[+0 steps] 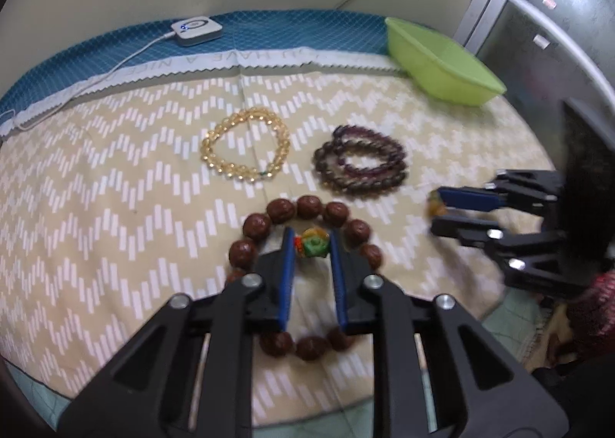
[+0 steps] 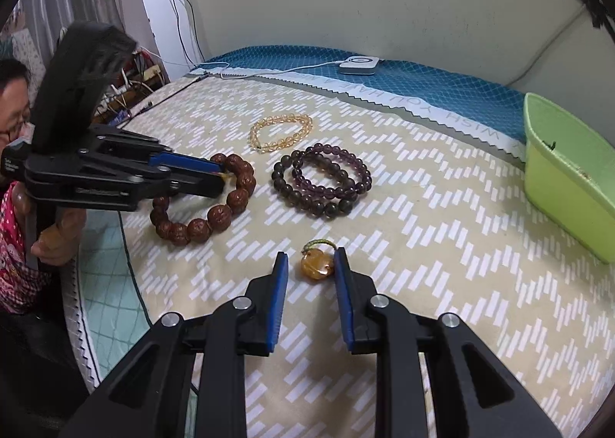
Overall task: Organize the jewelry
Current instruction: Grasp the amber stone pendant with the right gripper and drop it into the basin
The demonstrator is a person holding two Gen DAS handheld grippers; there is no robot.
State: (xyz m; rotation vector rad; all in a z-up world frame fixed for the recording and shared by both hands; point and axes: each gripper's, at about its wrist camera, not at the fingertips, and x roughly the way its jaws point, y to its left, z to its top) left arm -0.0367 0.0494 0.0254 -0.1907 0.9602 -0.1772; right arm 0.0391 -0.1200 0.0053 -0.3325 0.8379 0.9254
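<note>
On a table covered w/ a beige zigzag cloth (image 2: 442,245), jewelry lies spread out for sorting. The left gripper (image 1: 312,243) hangs low over the brown bead bracelet (image 1: 303,207), near the table's front edge; its blue-padded jaws are parted, straddling the green-and-orange charm (image 1: 314,244) strung on the ring, likely the easiest spot to pinch. Whether the pads touch the charm can't be told from the blurred left wrist view. The right gripper (image 2: 310,261) sits toward the right side of the table, jaws also released, bracketing the amber pendant (image 2: 316,262) w/ its small green loop; the pendant rests on the cloth, hard by the right pad, not lifted. Mid-table lie the yellow bead bracelet (image 1: 246,149) and, just beside it, the purple bracelets (image 1: 361,161), overlapping each other. A lime-green bin (image 2: 565,176) waits at the far right corner, probably the drop-off. A white device (image 1: 196,29) w/ cable sits at the far edge.
</note>
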